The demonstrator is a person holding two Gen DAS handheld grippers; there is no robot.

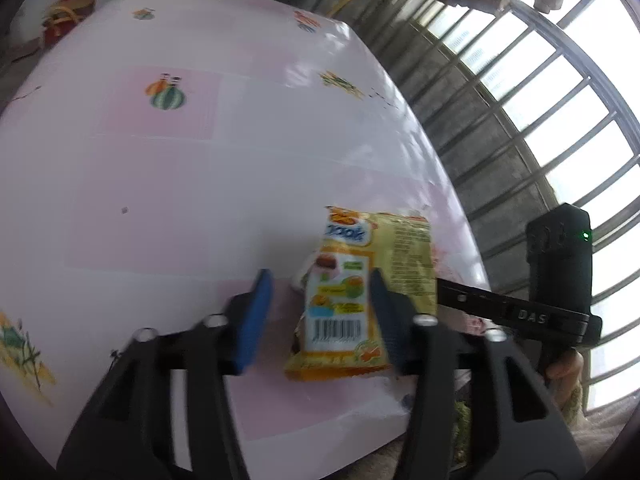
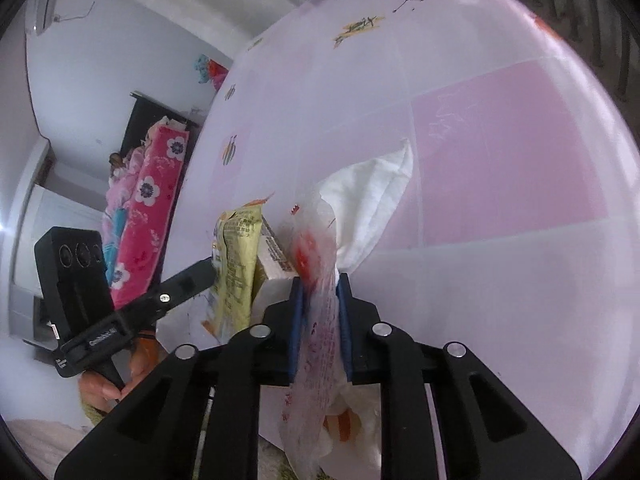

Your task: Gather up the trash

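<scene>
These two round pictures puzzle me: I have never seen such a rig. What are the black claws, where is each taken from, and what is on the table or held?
Each picture comes from a fisheye camera riding on a hand-held gripper, a black two-finger tool that a person carries in each hand. The lens looks forward along the fingers, so everything bends.

The left view shows the left hand-held gripper open over a pink and white tablecloth. A yellow snack wrapper sits between its blue pads, against the right one; I cannot tell whether it is gripped.

The right view shows the right hand-held gripper shut on a thin clear plastic bag. Behind it lies a white tissue.

Each picture also shows the other tool at its edge.
</scene>
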